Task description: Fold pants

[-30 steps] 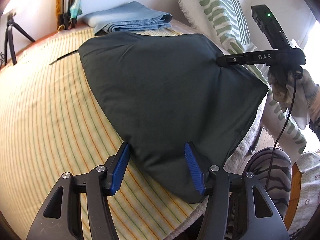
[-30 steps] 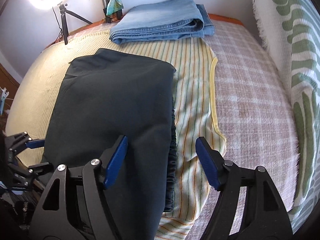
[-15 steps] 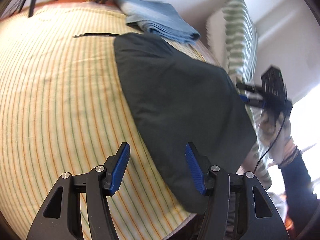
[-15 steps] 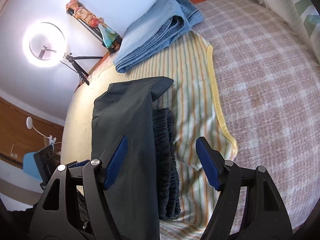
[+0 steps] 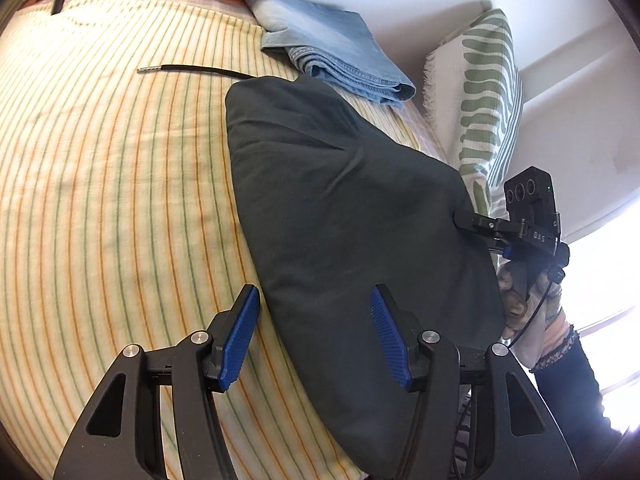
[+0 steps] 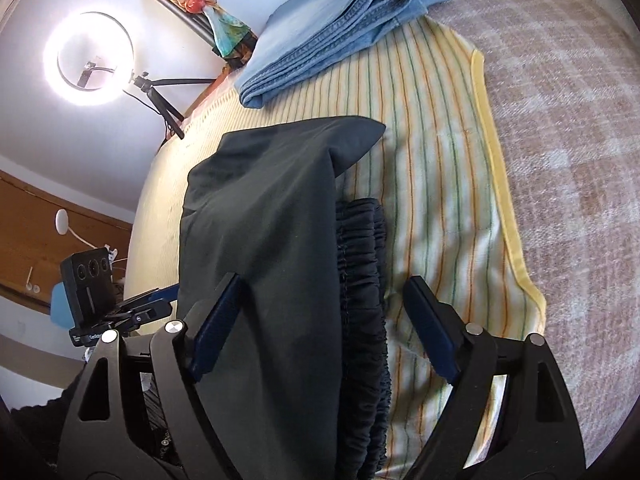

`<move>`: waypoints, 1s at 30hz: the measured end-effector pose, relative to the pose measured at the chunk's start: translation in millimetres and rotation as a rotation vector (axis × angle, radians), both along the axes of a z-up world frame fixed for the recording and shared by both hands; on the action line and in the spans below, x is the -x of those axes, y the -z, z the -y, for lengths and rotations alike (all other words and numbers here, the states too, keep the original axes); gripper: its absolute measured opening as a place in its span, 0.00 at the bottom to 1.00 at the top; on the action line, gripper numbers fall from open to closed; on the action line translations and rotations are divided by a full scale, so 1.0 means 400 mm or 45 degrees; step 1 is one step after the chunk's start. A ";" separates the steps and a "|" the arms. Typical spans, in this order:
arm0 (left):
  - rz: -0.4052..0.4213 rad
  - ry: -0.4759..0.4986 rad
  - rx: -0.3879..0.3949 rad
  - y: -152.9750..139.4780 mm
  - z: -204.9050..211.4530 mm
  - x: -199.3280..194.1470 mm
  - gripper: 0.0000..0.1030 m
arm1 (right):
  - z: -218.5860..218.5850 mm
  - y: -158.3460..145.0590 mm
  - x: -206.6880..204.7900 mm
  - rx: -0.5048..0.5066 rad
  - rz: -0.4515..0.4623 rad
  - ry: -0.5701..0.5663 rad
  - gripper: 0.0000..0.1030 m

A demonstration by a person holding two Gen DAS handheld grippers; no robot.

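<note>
Dark grey-green pants (image 5: 352, 208) lie folded on a striped sheet (image 5: 100, 160). My left gripper (image 5: 314, 296) is open over their near left edge, one pad above the sheet, the other above the cloth, neither pressing. The right gripper (image 5: 460, 216), held by a hand, shows at the pants' right edge. In the right wrist view the pants (image 6: 264, 220) drape over their gathered elastic waistband (image 6: 360, 272). My right gripper (image 6: 324, 280) straddles fold and waistband, its jaws opening and not pressing. The left gripper (image 6: 156, 304) pokes in at the left.
Folded blue jeans (image 5: 328, 52) (image 6: 332, 28) sit at the far end of the sheet. A black drawstring (image 5: 192, 69) lies by the pants. A plaid blanket (image 6: 560, 160) lies to the right, a green-patterned throw (image 5: 484, 92) hangs beyond. A ring light (image 6: 88, 58) stands at the back left.
Both views have rolled and shifted. The right gripper's jaws have widened, and the gathered waistband now shows beside the top layer. The left gripper's left pad now stands over the sheet, not the pants.
</note>
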State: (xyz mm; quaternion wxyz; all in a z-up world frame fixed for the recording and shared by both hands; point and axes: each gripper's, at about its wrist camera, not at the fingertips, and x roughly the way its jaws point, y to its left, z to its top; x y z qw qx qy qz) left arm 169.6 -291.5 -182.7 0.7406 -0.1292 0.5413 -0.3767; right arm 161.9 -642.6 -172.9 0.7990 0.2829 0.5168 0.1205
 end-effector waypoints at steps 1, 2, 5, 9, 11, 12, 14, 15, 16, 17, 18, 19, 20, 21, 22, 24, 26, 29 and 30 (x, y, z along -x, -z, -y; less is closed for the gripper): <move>-0.004 -0.001 0.006 0.003 0.002 -0.003 0.55 | -0.002 0.000 -0.002 -0.003 -0.001 -0.001 0.82; -0.006 -0.003 0.015 0.004 0.003 -0.007 0.55 | -0.003 0.000 -0.003 -0.002 -0.001 -0.002 0.82; -0.023 -0.012 0.037 0.006 0.002 -0.018 0.55 | -0.007 -0.003 0.001 -0.005 0.011 -0.013 0.82; -0.024 -0.004 0.051 0.007 0.007 -0.021 0.55 | -0.026 -0.016 0.007 0.052 0.039 -0.049 0.69; -0.019 0.008 0.053 0.005 0.011 -0.019 0.55 | -0.029 -0.017 0.004 0.066 0.040 -0.057 0.66; -0.016 0.014 0.056 0.004 0.014 -0.017 0.55 | -0.026 -0.016 0.005 0.061 0.040 -0.057 0.66; -0.008 0.017 0.052 0.004 0.017 -0.016 0.55 | -0.021 -0.012 0.003 0.053 0.039 -0.055 0.67; -0.006 0.017 0.049 0.006 0.020 -0.016 0.55 | -0.018 -0.009 0.001 0.047 0.030 -0.046 0.71; 0.000 0.015 0.048 0.007 0.022 -0.016 0.55 | -0.013 -0.001 -0.002 0.027 0.010 -0.031 0.74; 0.003 0.009 0.050 0.007 0.023 -0.017 0.55 | -0.011 0.002 -0.003 0.003 0.011 -0.022 0.79; 0.000 0.002 0.052 0.008 0.025 -0.018 0.55 | -0.012 0.002 -0.003 0.005 0.016 -0.018 0.79; -0.003 0.000 0.054 0.007 0.028 -0.020 0.55 | -0.016 0.000 -0.004 0.022 0.018 -0.024 0.80; -0.006 0.002 0.057 0.007 0.030 -0.021 0.55 | -0.025 -0.005 -0.002 0.049 0.025 -0.031 0.77; -0.010 0.002 0.065 0.007 0.030 -0.022 0.54 | -0.031 -0.009 0.000 0.060 0.032 -0.031 0.70; -0.019 0.005 0.081 0.008 0.029 -0.022 0.54 | -0.035 -0.013 0.004 0.076 0.036 -0.024 0.68; -0.037 0.009 0.109 0.010 0.029 -0.025 0.50 | -0.044 -0.025 0.011 0.118 0.053 -0.019 0.58; -0.037 0.004 0.114 0.009 0.030 -0.025 0.39 | -0.047 -0.041 0.023 0.137 0.074 -0.004 0.47; -0.024 0.006 0.110 0.008 0.038 -0.022 0.26 | -0.042 -0.060 0.033 0.119 0.087 0.021 0.30; -0.017 0.008 0.105 0.007 0.041 -0.021 0.26 | -0.043 -0.064 0.035 0.118 0.089 0.012 0.29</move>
